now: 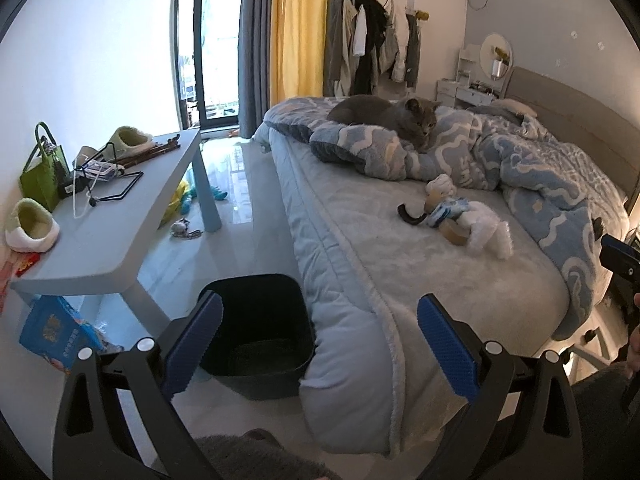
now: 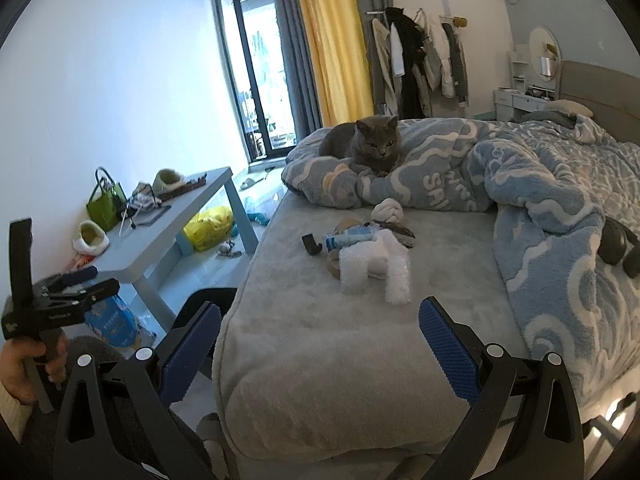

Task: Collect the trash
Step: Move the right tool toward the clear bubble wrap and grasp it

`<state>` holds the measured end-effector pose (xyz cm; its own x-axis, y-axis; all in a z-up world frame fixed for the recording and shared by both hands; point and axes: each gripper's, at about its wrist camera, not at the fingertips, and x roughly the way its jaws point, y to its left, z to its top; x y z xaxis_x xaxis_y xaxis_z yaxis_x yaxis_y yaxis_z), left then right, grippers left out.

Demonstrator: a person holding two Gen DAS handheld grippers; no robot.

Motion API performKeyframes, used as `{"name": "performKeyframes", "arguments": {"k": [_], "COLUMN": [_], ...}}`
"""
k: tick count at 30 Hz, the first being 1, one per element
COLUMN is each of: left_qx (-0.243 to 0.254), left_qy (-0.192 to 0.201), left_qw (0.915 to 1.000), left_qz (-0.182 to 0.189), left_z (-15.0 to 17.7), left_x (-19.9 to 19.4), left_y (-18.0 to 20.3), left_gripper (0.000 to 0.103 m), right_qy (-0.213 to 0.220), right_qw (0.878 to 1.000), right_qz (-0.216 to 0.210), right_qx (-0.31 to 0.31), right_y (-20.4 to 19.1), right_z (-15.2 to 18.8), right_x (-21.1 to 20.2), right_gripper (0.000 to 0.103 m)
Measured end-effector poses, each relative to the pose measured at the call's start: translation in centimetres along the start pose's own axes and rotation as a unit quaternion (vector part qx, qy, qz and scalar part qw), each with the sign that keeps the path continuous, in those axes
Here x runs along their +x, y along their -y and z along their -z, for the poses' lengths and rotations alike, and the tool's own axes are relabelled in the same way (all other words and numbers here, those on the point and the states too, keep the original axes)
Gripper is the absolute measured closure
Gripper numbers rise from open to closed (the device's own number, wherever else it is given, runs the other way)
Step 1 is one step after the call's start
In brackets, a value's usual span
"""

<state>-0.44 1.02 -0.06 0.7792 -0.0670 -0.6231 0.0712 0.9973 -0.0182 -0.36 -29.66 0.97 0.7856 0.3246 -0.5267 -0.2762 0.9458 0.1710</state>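
A small pile of trash lies on the grey bed sheet: white bubble wrap point(image 2: 376, 268) point(image 1: 488, 228), a blue-and-white bottle point(image 2: 352, 237), a tape roll point(image 1: 454, 232), a crumpled white wad point(image 2: 387, 210) and a black hook-shaped piece point(image 2: 311, 245) point(image 1: 408, 216). A black trash bin point(image 1: 256, 332) stands on the floor at the bed's foot corner. My left gripper point(image 1: 320, 344) is open and empty, above the bin and the bed corner. My right gripper point(image 2: 320, 344) is open and empty over the bed's near end, short of the pile.
A grey cat point(image 2: 364, 144) lies on the blue patterned duvet point(image 2: 560, 200) behind the pile. A pale blue low table point(image 1: 120, 220) with slippers and a green bag stands left. A yellow bag point(image 2: 208, 228) and a blue packet point(image 1: 52, 332) lie on the floor.
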Motion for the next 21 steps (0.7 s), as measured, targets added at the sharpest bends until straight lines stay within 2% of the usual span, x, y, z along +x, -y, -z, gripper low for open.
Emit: {"name": "performKeyframes", "arguments": {"k": [8, 13, 19, 21], "left_qx": [0.014, -0.011, 0.02, 0.025], "left_qy": [-0.016, -0.024, 0.004, 0.002], "left_qw": [0.9998, 0.9995, 0.9995, 0.9993], "left_qz": [-0.003, 0.014, 0.022, 0.026], "left_z": [0.7, 0.8, 0.5, 0.2], "left_x": [0.2, 0.8, 1.0, 1.3], "left_y": [-0.3, -0.9, 0.1, 0.5], "left_gripper": [0.003, 0.003, 0.003, 0.003], "right_qy": [-0.021, -0.022, -0.031, -0.034], "right_qw": [0.999, 1.0, 0.999, 0.999], "right_qz": [-0.003, 0.007, 0.023, 0.031], "right_qx": [-0.024, -0.012, -0.014, -0.02], "right_y": [-2.0, -1.8, -1.4, -1.3], "right_z": [0.4, 0.1, 0.1, 0.1], "right_x": [1.6, 2.3, 3.6, 4.1], "right_gripper": [0.003, 0.003, 0.003, 0.003]}}
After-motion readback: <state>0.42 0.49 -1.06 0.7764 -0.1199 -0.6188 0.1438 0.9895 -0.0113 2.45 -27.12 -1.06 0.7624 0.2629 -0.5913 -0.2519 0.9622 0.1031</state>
